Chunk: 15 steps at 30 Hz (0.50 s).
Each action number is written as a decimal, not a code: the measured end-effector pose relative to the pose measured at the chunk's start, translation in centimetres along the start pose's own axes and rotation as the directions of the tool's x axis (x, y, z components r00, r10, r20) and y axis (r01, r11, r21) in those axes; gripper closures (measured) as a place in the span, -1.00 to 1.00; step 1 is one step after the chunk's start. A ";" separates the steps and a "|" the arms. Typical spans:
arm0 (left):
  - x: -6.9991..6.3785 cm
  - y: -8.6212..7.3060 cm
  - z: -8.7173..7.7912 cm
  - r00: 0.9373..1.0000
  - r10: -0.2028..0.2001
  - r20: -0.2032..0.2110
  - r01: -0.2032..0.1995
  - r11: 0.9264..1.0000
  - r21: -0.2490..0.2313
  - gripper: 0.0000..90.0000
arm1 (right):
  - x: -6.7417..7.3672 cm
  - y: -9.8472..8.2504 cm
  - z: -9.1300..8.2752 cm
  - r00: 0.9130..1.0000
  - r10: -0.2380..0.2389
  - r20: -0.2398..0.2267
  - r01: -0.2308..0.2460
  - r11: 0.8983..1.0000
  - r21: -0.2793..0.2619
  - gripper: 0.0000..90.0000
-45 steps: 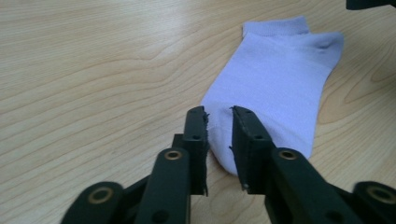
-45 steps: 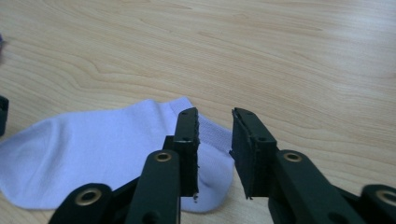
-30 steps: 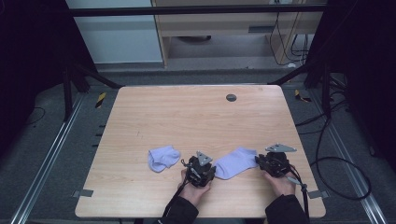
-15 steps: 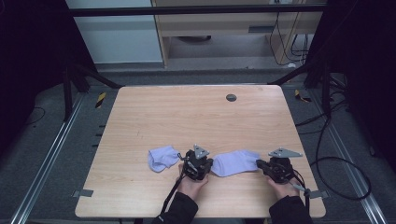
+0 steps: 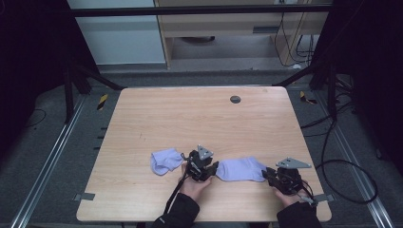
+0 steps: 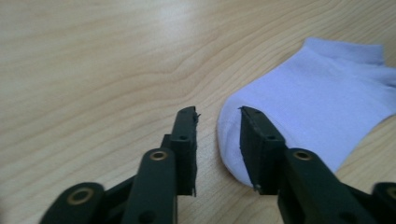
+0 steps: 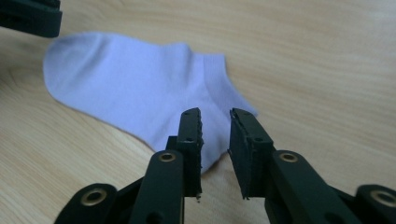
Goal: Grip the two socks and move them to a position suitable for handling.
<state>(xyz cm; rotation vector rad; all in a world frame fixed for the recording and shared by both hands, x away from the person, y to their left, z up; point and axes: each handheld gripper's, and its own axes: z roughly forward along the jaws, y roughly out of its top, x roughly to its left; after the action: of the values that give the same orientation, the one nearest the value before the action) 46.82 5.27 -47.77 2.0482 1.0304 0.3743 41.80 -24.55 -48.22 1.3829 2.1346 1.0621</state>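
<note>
Rectangular light wooden table point(image 5: 190, 118): a flat pale lilac cotton ankle sock point(image 5: 241, 169) lies spread near the front edge, a second, crumpled lilac sock point(image 5: 165, 160) to its left. Left gripper point(image 6: 218, 126) at the flat sock's toe and right gripper point(image 7: 215, 125) at its cuff; both have just been opening, jaws released, nothing pinched.

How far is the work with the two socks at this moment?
Done: one sock lies flat between the left gripper and right gripper. In hand: both jaws have just been opening, releasing its two ends. Left: the other sock is crumpled beside it and looks untouched; pairing probably follows.
</note>
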 end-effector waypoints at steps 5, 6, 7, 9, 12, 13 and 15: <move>1.5 1.1 -2.8 0.999 0.034 -0.020 -0.035 0.999 -0.040 0.18 | 0.2 0.7 -0.6 1.000 0.000 -0.013 -0.001 0.997 -0.077 0.41; 1.9 1.3 -3.2 0.999 0.029 -0.018 -0.030 0.999 -0.043 0.13 | 0.3 0.9 -0.7 1.000 -0.004 -0.018 0.003 0.996 -0.088 0.38; 2.4 1.5 -4.0 1.000 0.018 -0.017 -0.019 0.998 -0.053 0.10 | 0.4 1.0 -0.7 1.000 -0.004 -0.017 0.002 0.995 -0.095 0.33; 3.3 1.7 -5.2 0.999 0.021 -0.036 -0.023 0.998 -0.064 0.05 | 0.6 1.5 -0.8 1.000 -0.010 -0.023 0.007 0.993 -0.118 0.26; 4.7 1.7 -6.8 0.999 0.008 -0.047 -0.012 0.997 -0.071 -0.03 | 1.0 2.2 -1.0 0.999 -0.018 -0.033 0.013 0.989 -0.144 0.15; 5.1 1.6 -7.2 0.999 0.002 -0.049 -0.005 0.997 -0.072 -0.06 | 1.2 2.4 -1.0 0.999 -0.020 -0.036 0.014 0.988 -0.151 0.11; 6.1 1.3 -8.2 0.998 -0.014 -0.065 0.009 0.997 -0.081 -0.09 | 1.5 2.8 -0.9 0.999 -0.019 -0.046 0.011 0.988 -0.155 0.07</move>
<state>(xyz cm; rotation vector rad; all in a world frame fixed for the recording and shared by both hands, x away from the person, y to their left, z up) 46.74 13.77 -42.04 1.9685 1.0486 0.4721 42.27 -22.95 -45.43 1.2801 2.0440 1.2379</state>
